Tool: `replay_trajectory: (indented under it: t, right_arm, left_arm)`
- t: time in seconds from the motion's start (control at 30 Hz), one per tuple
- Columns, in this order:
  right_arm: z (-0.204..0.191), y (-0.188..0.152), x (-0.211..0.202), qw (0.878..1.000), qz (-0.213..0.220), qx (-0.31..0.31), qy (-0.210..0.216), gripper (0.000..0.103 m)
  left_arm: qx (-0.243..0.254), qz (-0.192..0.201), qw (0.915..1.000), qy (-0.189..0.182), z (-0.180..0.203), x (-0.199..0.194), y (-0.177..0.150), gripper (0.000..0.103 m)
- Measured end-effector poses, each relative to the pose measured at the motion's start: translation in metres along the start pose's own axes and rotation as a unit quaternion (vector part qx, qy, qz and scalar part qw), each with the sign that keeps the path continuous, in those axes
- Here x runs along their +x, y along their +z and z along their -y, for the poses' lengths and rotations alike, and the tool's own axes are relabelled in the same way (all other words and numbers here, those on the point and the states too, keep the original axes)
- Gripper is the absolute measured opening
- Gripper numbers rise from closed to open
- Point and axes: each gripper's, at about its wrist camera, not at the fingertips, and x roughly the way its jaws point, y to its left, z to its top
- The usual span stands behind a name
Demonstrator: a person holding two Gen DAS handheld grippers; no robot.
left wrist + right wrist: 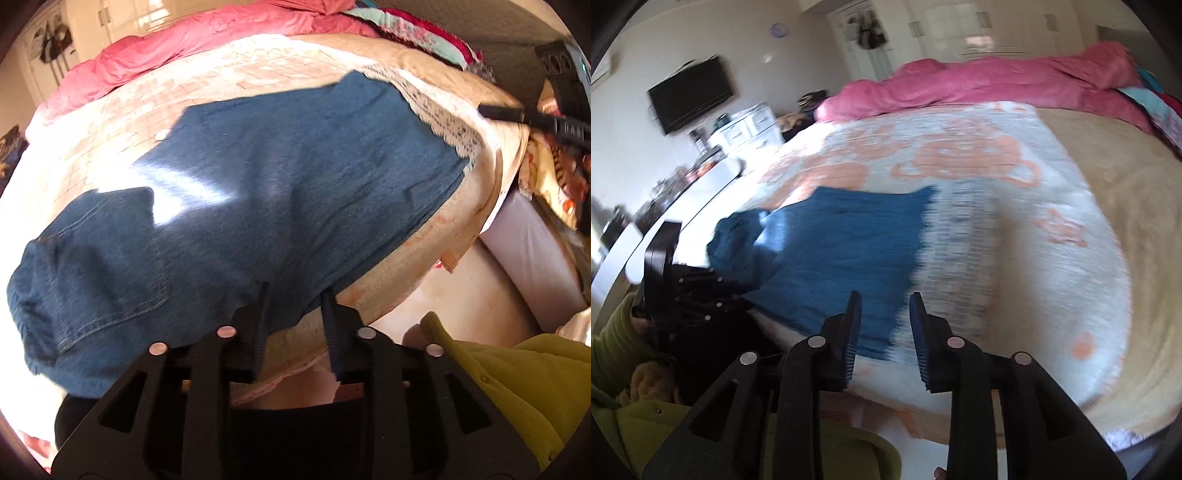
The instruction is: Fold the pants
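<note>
A: Left gripper (295, 291) sat parted at the jeans' (258, 177) near edge, gripping nothing; right gripper (885, 295) was parted too, empty.

B: Jeans lay flat on the bedspread (979, 229), sunlit, pink duvet (979, 79) behind.

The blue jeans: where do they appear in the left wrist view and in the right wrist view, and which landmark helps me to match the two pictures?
Left wrist view: the blue jeans fill the centre, spread flat on the bed, from lower left to upper right.
Right wrist view: the jeans lie left of centre, blurred, above the open jaws.
Shared landmark: the pink quilt along the far edge of the bed.
</note>
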Motion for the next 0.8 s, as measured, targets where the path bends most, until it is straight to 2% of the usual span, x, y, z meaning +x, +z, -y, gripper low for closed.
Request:
replay_trajectory:
  t: [0.07,0.1,0.23,0.33,0.4,0.47,0.5,0.53,0.57,0.63,0.67,0.7,0.73,0.8]
  right_arm:
    - [-0.017,0.003,0.019,0.999,-0.016,-0.031,0.011,0.028]
    - [-0.024,0.005,0.031,0.999,-0.025,-0.043,0.008,0.029]
    - [-0.020,0.006,0.060,0.998,-0.054,-0.032,-0.014,0.037]
    - [-0.006,-0.007,0.073,0.996,-0.082,-0.007,-0.029,0.042]
    - [-0.001,-0.011,0.071,0.997,-0.070,0.007,-0.015,0.042]
    - [0.002,-0.012,0.068,0.997,-0.070,0.012,-0.009,0.042]
    - [0.002,-0.012,0.068,0.997,-0.070,0.011,-0.009,0.042]
    - [0.002,-0.012,0.068,0.997,-0.071,0.009,-0.011,0.042]
    - [0.001,-0.011,0.066,0.997,-0.071,0.007,-0.012,0.043]
    - [-0.001,-0.008,0.063,0.998,-0.062,0.003,-0.019,0.052]
    - [-0.001,-0.007,0.062,0.998,-0.058,0.004,-0.019,0.054]
    - [-0.001,-0.005,0.062,0.998,-0.054,0.004,-0.018,0.054]
    - [-0.002,-0.004,0.062,0.999,-0.051,0.003,-0.018,0.055]
    - [-0.003,-0.005,0.066,0.998,-0.057,0.002,-0.022,0.061]
  left_arm:
    - [-0.026,0.015,0.9996,0.001,-0.013,-0.014,-0.003,0.026]
    - [-0.040,0.024,0.9989,0.008,-0.021,-0.021,-0.005,0.032]
    - [-0.120,0.048,0.9897,0.062,-0.068,-0.048,-0.018,0.044]
    - [-0.187,0.056,0.9763,0.093,-0.105,-0.060,-0.030,0.055]
    - [-0.223,0.058,0.9663,0.115,-0.126,-0.064,-0.033,0.060]
    - [-0.258,0.061,0.9540,0.140,-0.146,-0.064,-0.035,0.074]
    - [-0.270,0.058,0.9484,0.155,-0.154,-0.063,-0.036,0.087]
    - [-0.284,0.053,0.9428,0.167,-0.162,-0.060,-0.036,0.088]
    - [-0.290,0.053,0.9414,0.163,-0.167,-0.057,-0.035,0.088]
    - [-0.298,0.050,0.9403,0.157,-0.173,-0.049,-0.032,0.085]
    - [-0.295,0.048,0.9422,0.152,-0.173,-0.045,-0.028,0.076]
    - [-0.298,0.048,0.9428,0.142,-0.173,-0.041,-0.025,0.039]
    - [-0.302,0.045,0.9418,0.140,-0.175,-0.038,-0.025,0.026]
    - [-0.295,0.044,0.9424,0.152,-0.172,-0.033,-0.019,0.024]
